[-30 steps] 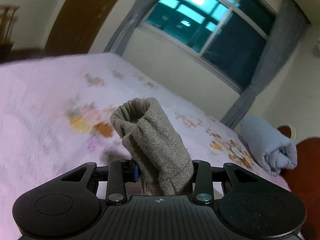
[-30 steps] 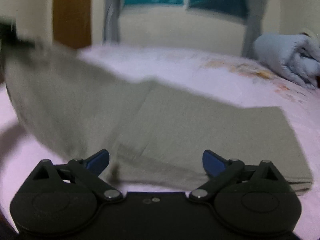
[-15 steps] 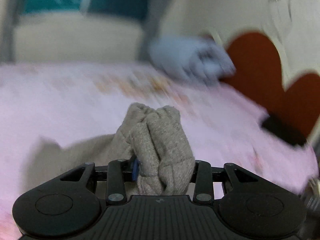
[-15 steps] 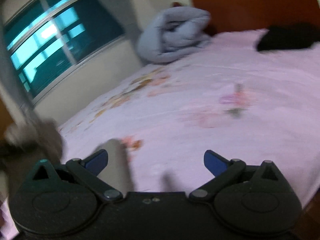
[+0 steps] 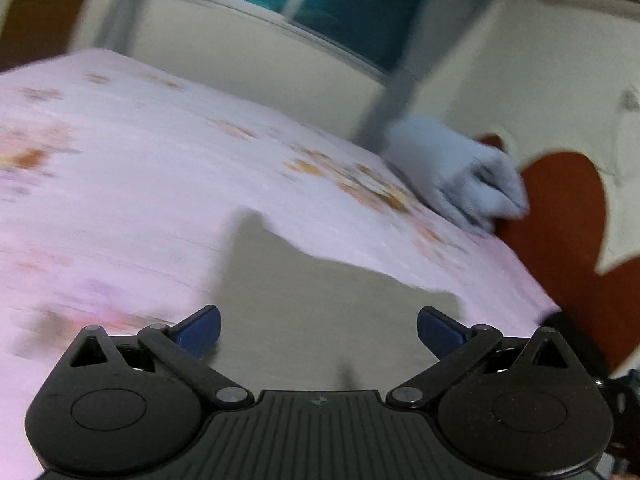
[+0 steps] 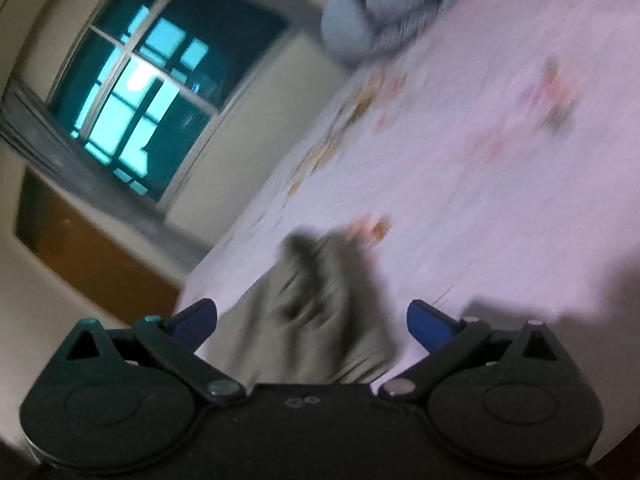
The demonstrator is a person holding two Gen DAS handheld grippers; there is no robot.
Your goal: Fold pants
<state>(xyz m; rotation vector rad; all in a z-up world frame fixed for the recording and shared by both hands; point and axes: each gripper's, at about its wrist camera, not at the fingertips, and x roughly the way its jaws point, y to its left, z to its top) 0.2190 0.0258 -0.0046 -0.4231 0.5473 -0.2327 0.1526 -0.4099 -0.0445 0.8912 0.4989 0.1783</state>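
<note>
The grey-beige pants (image 5: 320,300) lie flat on the pink floral bed sheet (image 5: 120,200), seen in the left wrist view just ahead of my left gripper (image 5: 318,332). Its jaws are opening wide, and the blue fingertips (image 5: 200,330) press on nothing; the cloth lies below and between them. In the tilted, blurred right wrist view a bunched part of the pants (image 6: 316,312) sits between the spread blue fingers of my right gripper (image 6: 312,326), which stands open and does not grip it.
A rolled light-blue blanket (image 5: 456,172) lies at the head of the bed beside a red-brown headboard (image 5: 560,216). A window with grey curtains (image 5: 400,92) is behind the bed. A dark object (image 5: 576,340) sits at the bed's right edge.
My left gripper was shut on a bunch of the pants; it has opened wide and the cloth now lies flat on the bed. The right view has rolled and swung over the pants.
</note>
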